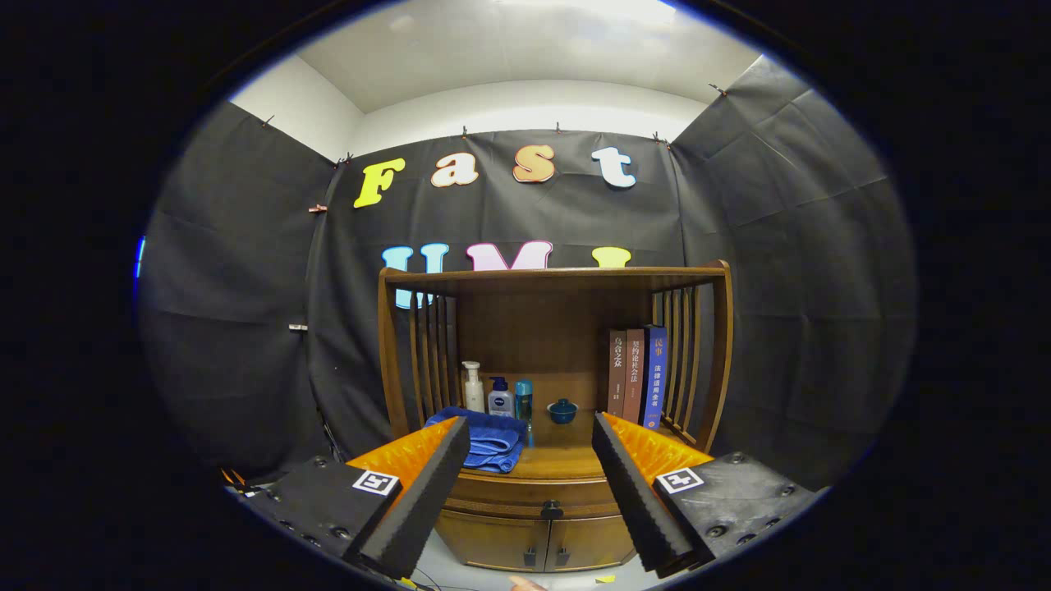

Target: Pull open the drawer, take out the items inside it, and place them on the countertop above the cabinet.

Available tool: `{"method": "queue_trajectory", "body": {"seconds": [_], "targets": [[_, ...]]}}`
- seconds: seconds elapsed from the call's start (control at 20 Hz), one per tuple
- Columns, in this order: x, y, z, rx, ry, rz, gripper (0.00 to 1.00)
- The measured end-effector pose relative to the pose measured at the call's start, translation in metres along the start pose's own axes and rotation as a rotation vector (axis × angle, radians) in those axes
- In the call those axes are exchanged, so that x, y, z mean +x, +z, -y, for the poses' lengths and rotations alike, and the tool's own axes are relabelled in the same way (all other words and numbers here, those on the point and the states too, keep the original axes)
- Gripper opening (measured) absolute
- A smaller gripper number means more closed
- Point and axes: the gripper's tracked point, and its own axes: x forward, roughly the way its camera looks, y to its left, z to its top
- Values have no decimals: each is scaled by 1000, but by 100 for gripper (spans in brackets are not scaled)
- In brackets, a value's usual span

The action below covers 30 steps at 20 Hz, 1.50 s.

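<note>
Wooden drawer (534, 493) closed beyond spread hand-held gripper (531, 429).

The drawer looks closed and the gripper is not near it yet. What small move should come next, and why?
Probably lower the gripper and bring it forward toward the drawer knob. The drawer sits shut under the countertop, and the fingers stand open and apart, short of the cabinet, gripping nothing. The knob lies between the fingers but low, so it looks like a small descent would line it up.
</note>
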Motion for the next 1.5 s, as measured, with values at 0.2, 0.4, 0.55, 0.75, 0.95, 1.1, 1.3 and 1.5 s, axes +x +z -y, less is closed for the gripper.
{"method": "queue_trajectory", "body": {"seconds": [0.2, 0.4, 0.55, 0.75, 0.95, 1.1, 1.3, 1.5], "targets": [[-1, 3, 2, 4, -1, 5, 98], [-3, 2, 4, -4, -5, 4, 98], [-4, 1, 2, 7, 6, 6, 98], [1, -5, 3, 20, 8, 7, 98], [14, -32, 5, 19, 3, -42, 98], [30, -59, 8, 22, 3, -87, 98], [57, -102, 11, 27, 5, -147, 98], [87, -152, 18, 29, -7, -198, 98]]}}
